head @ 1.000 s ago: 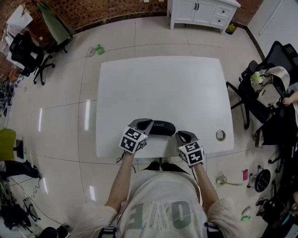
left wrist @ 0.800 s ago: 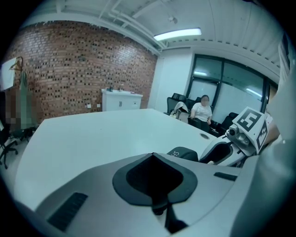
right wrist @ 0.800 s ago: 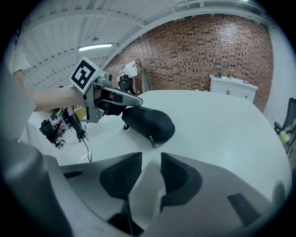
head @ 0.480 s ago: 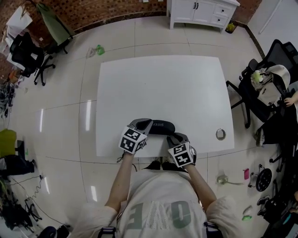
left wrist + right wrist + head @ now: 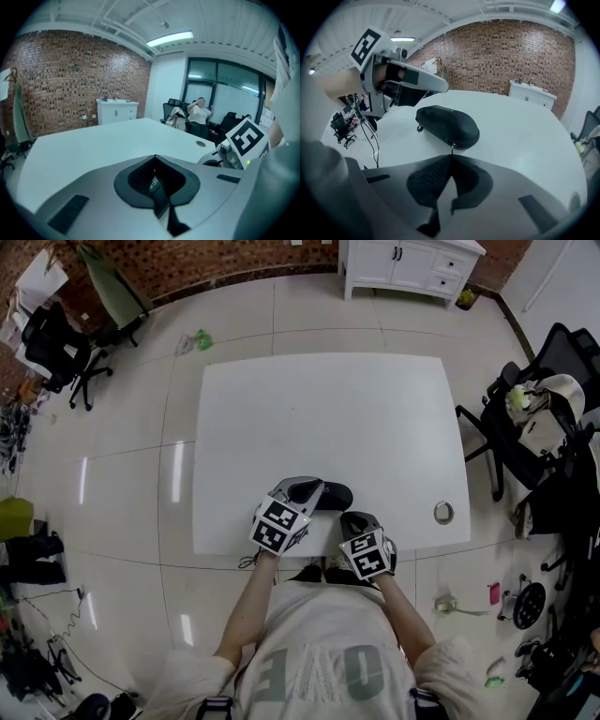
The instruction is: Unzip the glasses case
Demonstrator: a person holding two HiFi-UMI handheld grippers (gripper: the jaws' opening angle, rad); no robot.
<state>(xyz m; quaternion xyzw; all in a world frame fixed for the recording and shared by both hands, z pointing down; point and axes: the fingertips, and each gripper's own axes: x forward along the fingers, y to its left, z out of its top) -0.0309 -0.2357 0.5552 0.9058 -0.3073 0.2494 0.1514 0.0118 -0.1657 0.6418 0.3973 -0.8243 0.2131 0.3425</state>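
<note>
The left gripper (image 5: 307,489) is at the near edge of the white table (image 5: 328,409). Its own view shows the jaws pressed tip to tip with nothing between them. Seen from the right gripper view, it hangs over the left end of the case, clear of the shell. The black glasses case (image 5: 333,495) lies flat just behind that near edge, and its long axis runs left to right along the edge. The left gripper covers its left part in the head view. In the right gripper view the blunt right end points at the camera, while the far end carries a small loop (image 5: 419,127). A line of embossed lettering runs across the top of the shell, too faint to read. The zipper pull (image 5: 453,147) hangs off the near end and runs straight into the tips of the right gripper (image 5: 452,155). That gripper's jaws have just been closing and now pinch the pull. Each gripper carries a marker cube (image 5: 366,554) printed with black-and-white square patterns, not letters. The person's shirt (image 5: 323,671) shows large pale letters, upside down from the head camera, that read O V E. Further right, a round grommet (image 5: 443,512) is set into the table, well apart from the case.
</note>
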